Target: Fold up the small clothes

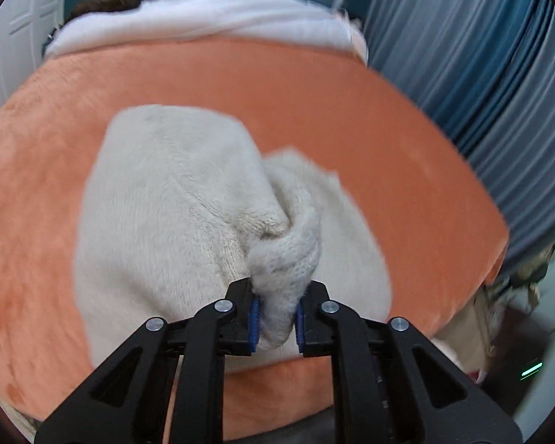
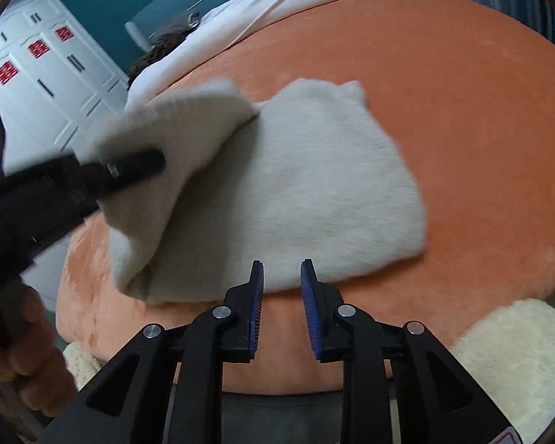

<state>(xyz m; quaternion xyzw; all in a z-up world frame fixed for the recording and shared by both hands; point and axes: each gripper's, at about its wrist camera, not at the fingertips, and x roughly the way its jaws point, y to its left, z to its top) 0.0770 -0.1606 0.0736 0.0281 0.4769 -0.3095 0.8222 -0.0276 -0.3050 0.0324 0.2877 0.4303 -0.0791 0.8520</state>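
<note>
The left gripper [image 1: 275, 314] is clamped on a bunched fold of the cream fuzzy knitted garment [image 1: 174, 222], its blue-padded jaws pinching the thick knit and lifting that part up off the rest of the cloth. In the right wrist view the same gripper shows blurred at the left, carrying a raised flap of the garment over the flat part. The right gripper [image 2: 282, 303] holds nothing: its jaws stand a little apart with only air between them, poised above the near edge of the garment [image 2: 314, 192].

The garment lies near the middle of the orange plush bed cover [image 1: 351, 103], most of it spread flat, its far edge pointing toward the white bedding [image 1: 203, 14] at the head of the bed. A pale fleecy item [image 2: 514, 355] sits at the near right corner of the cover, apart from the garment.

By my judgement the folding is in its early-to-middle part: one side is being brought across, not yet laid down. Setting that flap flat, then folding again into a compact shape, appears to be left.
</note>
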